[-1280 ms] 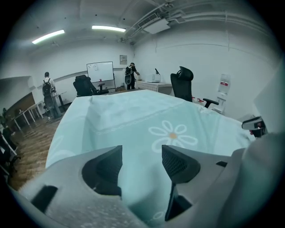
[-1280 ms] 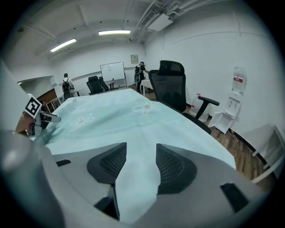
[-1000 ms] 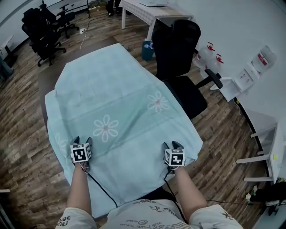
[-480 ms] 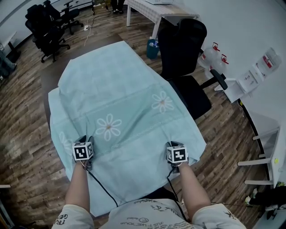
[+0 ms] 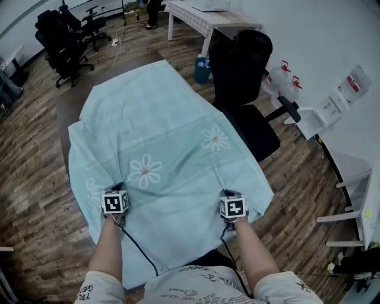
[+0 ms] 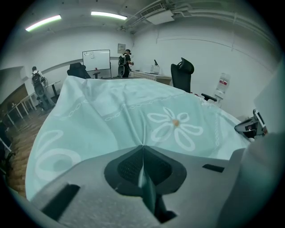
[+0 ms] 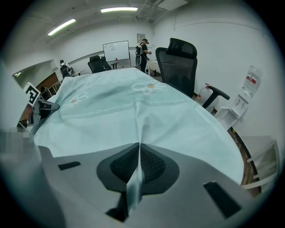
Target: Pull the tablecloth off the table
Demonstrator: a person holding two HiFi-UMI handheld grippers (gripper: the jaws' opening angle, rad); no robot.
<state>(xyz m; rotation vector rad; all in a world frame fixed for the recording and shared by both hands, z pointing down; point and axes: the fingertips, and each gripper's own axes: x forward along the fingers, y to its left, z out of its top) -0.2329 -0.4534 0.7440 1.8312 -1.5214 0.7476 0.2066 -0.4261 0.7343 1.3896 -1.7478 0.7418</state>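
Note:
A pale mint tablecloth [image 5: 154,130] with white daisy prints covers the long table and hangs over its near end. My left gripper [image 5: 115,193] is shut on a pinched fold of the tablecloth [image 6: 133,120] near the near-left edge; cloth shows squeezed between its pads. My right gripper [image 5: 233,199] is shut on a fold of the tablecloth [image 7: 133,111] near the near-right corner, a strip of cloth trailing down between its pads. Ridges of cloth run away from both pinch points. The table top itself is hidden, apart from a dark strip at the far left [image 5: 64,107].
A black office chair [image 5: 246,77] stands close to the table's right side. More black chairs [image 5: 62,41] sit at the far left and a white table [image 5: 208,15] at the far end. White furniture [image 5: 350,178] lines the right wall. A blue bin [image 5: 202,68] is by the chair.
Both grippers' jaws have closed and gathered a fold of cloth. New creases run from each pinch and the cloth has shifted slightly toward me.

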